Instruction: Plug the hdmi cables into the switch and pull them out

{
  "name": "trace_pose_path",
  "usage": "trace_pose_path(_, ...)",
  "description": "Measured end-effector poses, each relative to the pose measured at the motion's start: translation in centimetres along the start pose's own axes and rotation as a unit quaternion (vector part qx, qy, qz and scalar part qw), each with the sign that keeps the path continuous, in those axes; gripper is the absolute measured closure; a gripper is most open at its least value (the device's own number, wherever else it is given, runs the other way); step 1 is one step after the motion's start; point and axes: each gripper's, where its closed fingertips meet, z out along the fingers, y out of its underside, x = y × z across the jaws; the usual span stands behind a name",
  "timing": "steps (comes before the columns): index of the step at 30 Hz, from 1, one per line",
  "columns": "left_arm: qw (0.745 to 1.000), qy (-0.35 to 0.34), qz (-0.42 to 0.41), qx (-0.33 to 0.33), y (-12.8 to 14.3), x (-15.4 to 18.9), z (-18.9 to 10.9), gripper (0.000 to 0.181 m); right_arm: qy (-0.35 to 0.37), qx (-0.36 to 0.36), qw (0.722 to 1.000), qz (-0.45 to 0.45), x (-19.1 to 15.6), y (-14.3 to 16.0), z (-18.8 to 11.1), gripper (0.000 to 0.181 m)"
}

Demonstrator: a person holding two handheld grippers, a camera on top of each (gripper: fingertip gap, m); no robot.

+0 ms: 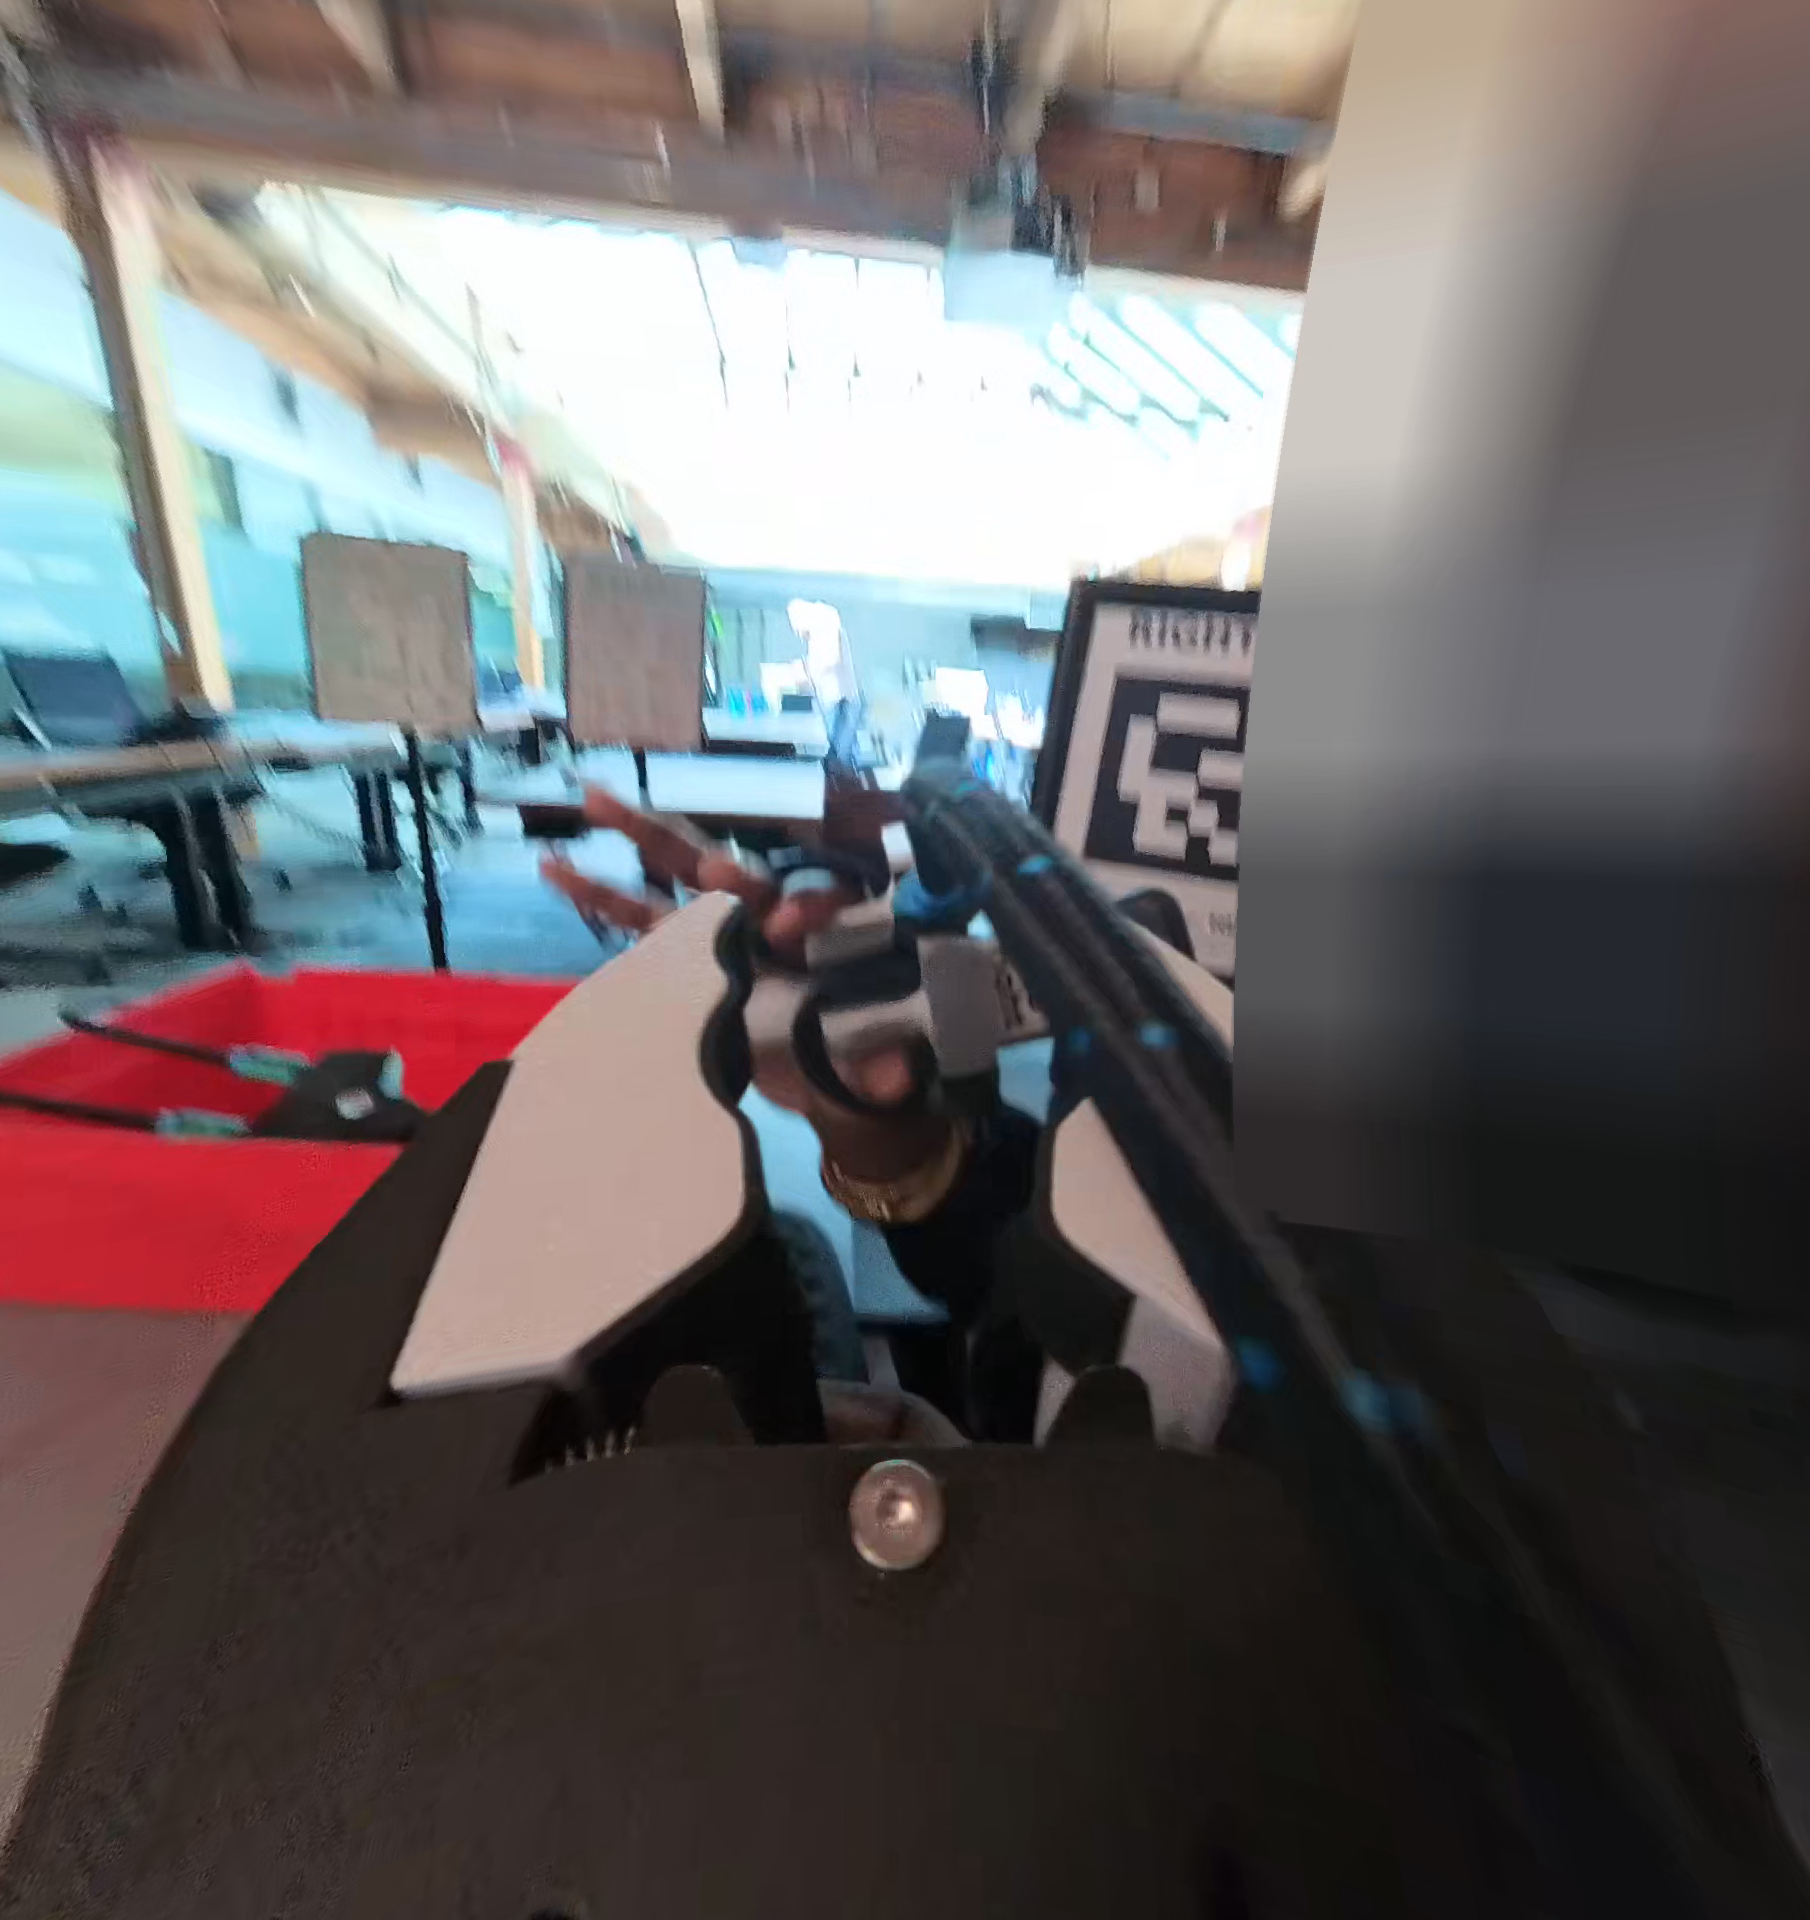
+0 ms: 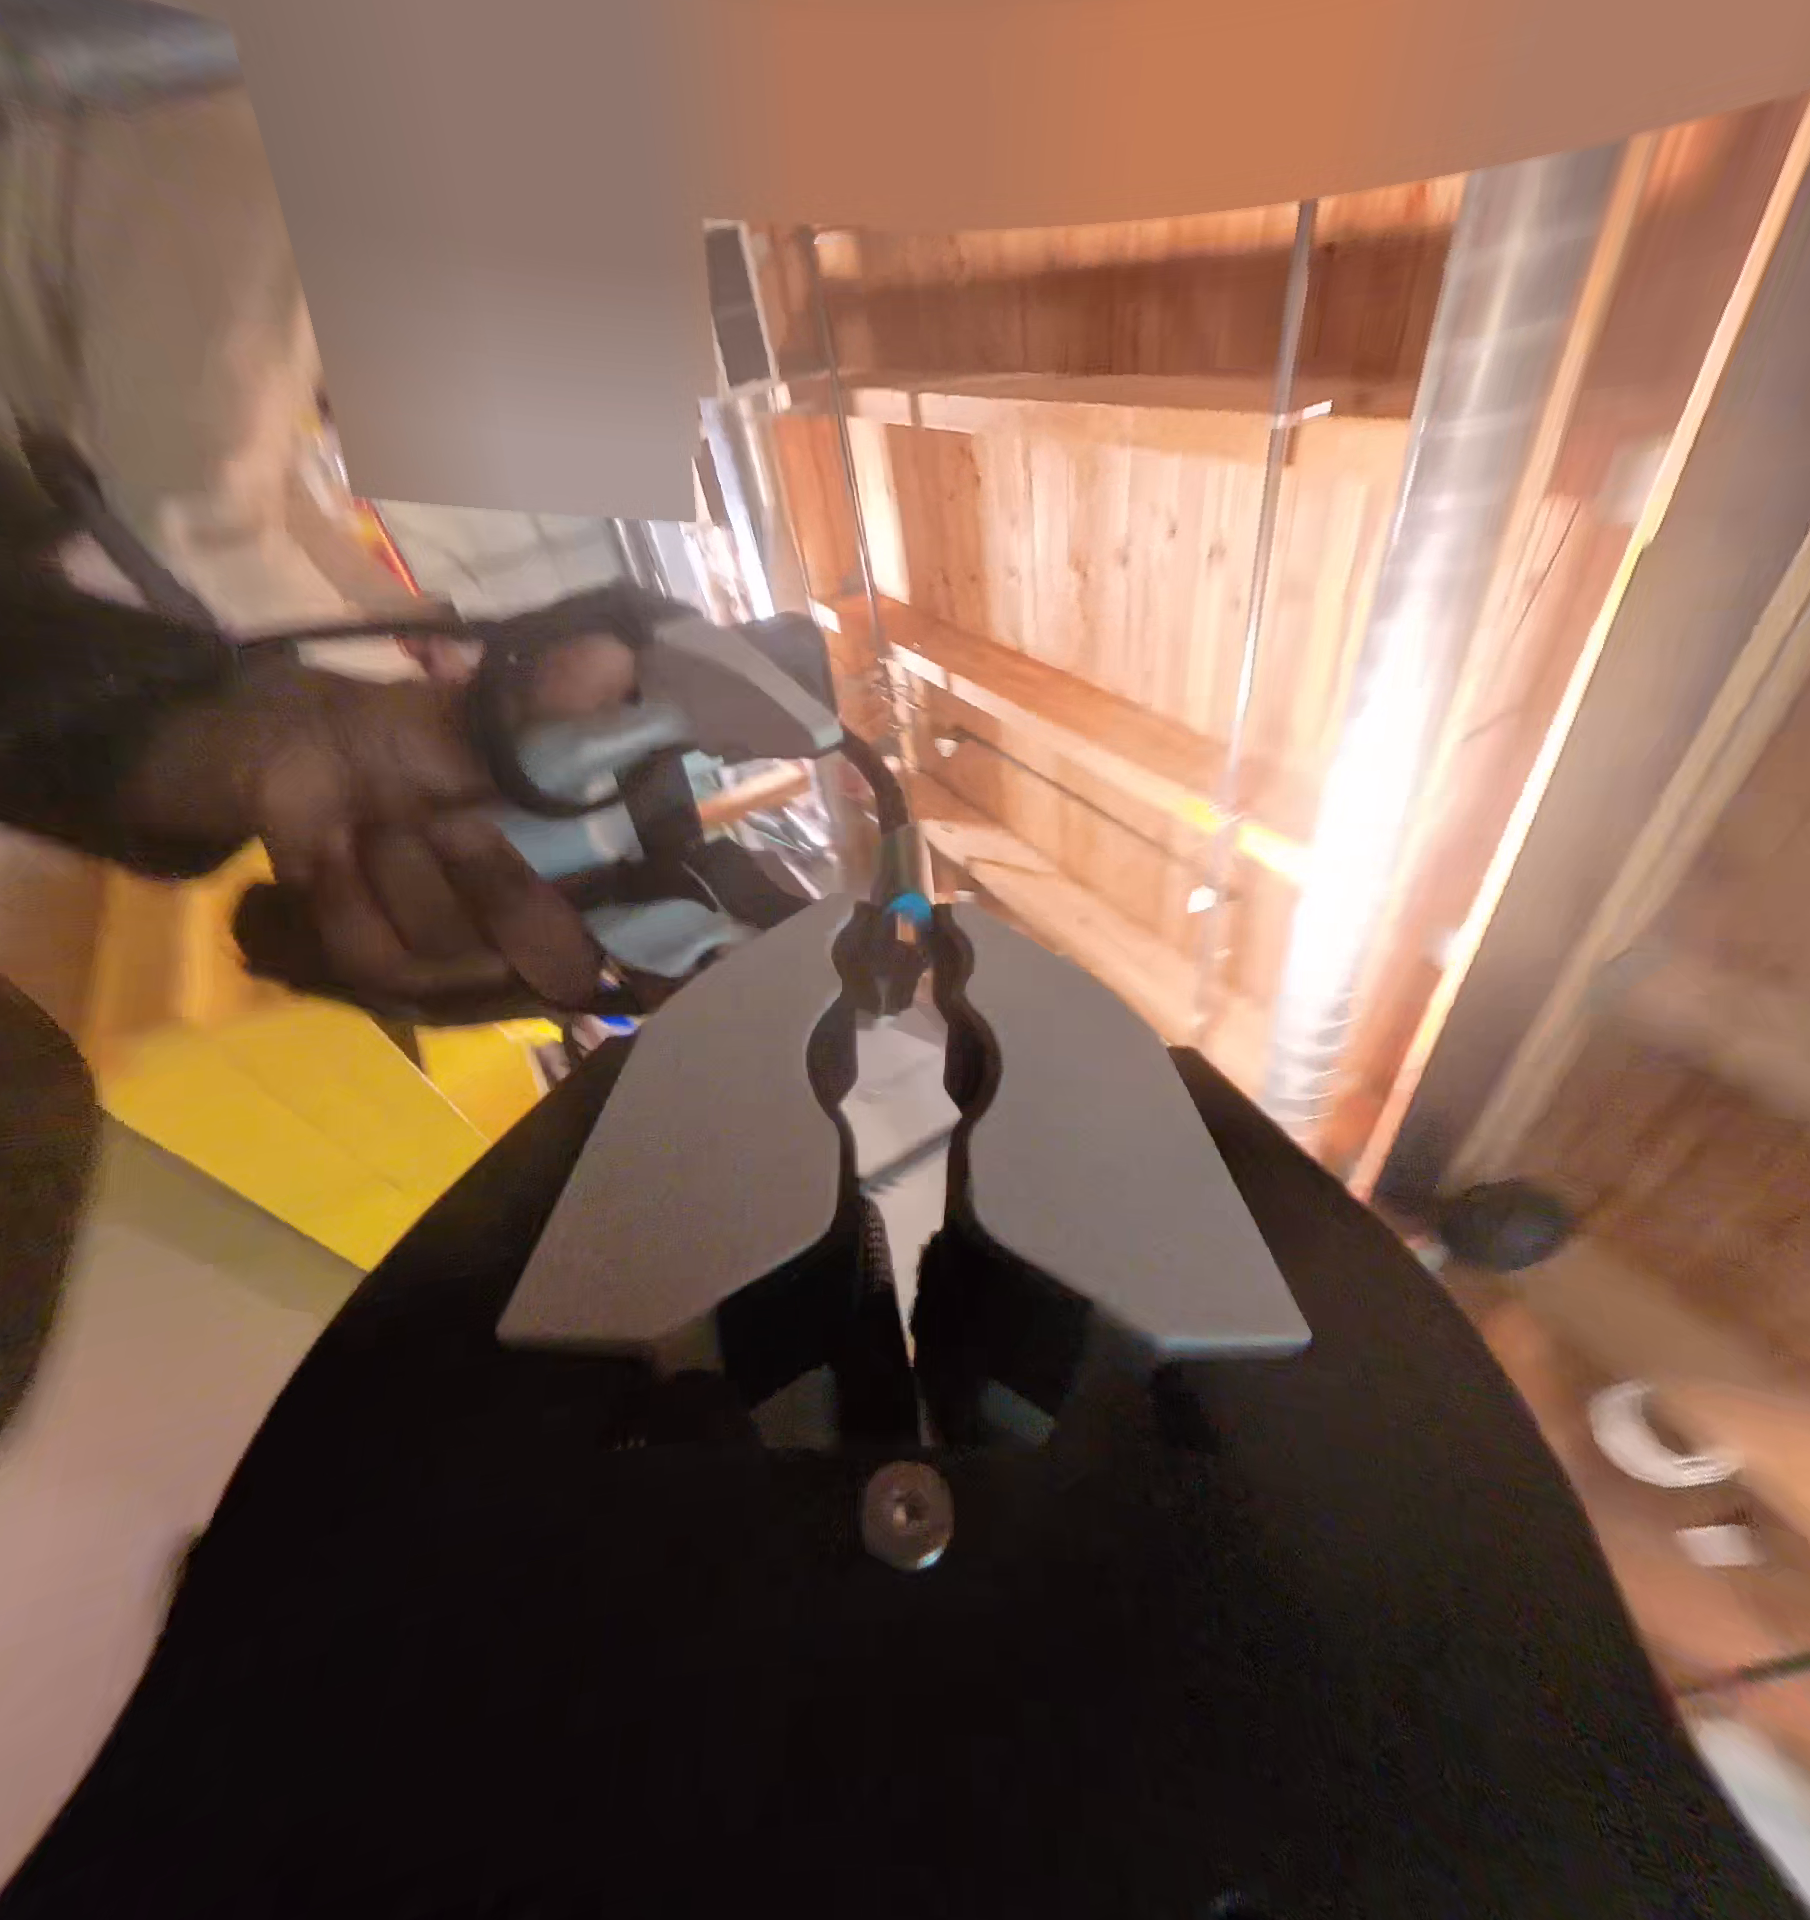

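In the left wrist view a black switch (image 1: 345,1091) lies in a red bin (image 1: 153,1216) with two black cables plugged in by teal connectors (image 1: 200,1122). My left gripper (image 1: 942,935) is open and raised in the air. A black braided HDMI cable (image 1: 1077,966) with blue flecks runs across its right finger (image 1: 1129,1226). In the blurred right wrist view my right gripper (image 2: 896,935) is shut on the HDMI cable's plug end (image 2: 885,966), which has a blue ring. The cable (image 2: 875,790) curves up from it. The left gripper (image 2: 714,696) shows beyond, in a person's hand (image 2: 381,831).
A square black-and-white marker plate (image 1: 1155,769) stands just behind the right gripper (image 1: 880,997) and the hand that holds it. The tabletop (image 1: 101,1403) runs in front of the red bin. A yellow box (image 2: 277,1101) lies low left in the right wrist view.
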Motion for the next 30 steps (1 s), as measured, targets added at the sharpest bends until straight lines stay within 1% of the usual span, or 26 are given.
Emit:
trace_pose_path(1, 1.0, 0.002, -0.002, -0.025, 0.7, 0.1, 0.1, 0.126, -0.003, -0.008, 0.999, -0.046, -0.1, 0.0, -0.1, 0.17)
trace_pose_path(3, 0.999, -0.003, 0.002, -0.047, 1.5, -0.1, 0.3, 0.121, -0.012, -0.015, 0.994, -0.103, -0.4, 0.2, -0.3, 0.17)
trace_pose_path(4, 0.999, -0.004, 0.001, -0.052, 1.7, -0.1, 0.5, 0.121, -0.018, -0.016, 0.993, -0.112, -0.6, 0.2, -0.4, 0.17)
trace_pose_path(7, 0.998, 0.0, -0.007, -0.054, 2.3, -0.2, 0.9, 0.131, -0.036, -0.013, 0.994, -0.098, -1.1, 0.5, -0.4, 0.17)
trace_pose_path(9, 0.998, -0.003, -0.01, -0.062, 2.6, -0.3, 1.0, 0.136, -0.041, -0.033, 0.993, -0.109, -1.2, 1.3, -0.4, 0.17)
trace_pose_path(13, 0.998, -0.04, -0.002, -0.058, 2.5, -1.1, 1.2, 0.136, -0.055, -0.07, 0.986, -0.145, -1.2, 2.3, -0.7, 0.169)
trace_pose_path(16, 0.997, -0.069, -0.001, -0.045, 2.2, -1.9, 1.1, 0.145, -0.06, -0.089, 0.983, -0.151, -1.0, 2.8, -0.8, 0.169)
trace_pose_path(19, 0.997, -0.067, 0.016, -0.043, 2.3, -1.8, 1.2, 0.152, -0.061, -0.112, 0.979, -0.161, -1.1, 3.5, -0.8, 0.169)
trace_pose_path(23, 0.997, -0.067, 0.022, -0.039, 2.4, -2.0, 1.3, 0.159, -0.065, -0.111, 0.982, -0.141, -1.2, 3.7, -1.0, 0.169)
trace_pose_path(27, 0.999, -0.037, -0.007, -0.024, 2.3, -1.8, 1.2, 0.161, -0.056, -0.084, 0.986, -0.131, -1.1, 3.0, -1.1, 0.166)
trace_pose_path(30, 1.0, -0.016, -0.015, -0.02, 2.2, -1.3, 1.1, 0.161, -0.061, -0.056, 0.992, -0.098, -1.0, 2.0, -1.3, 0.165)
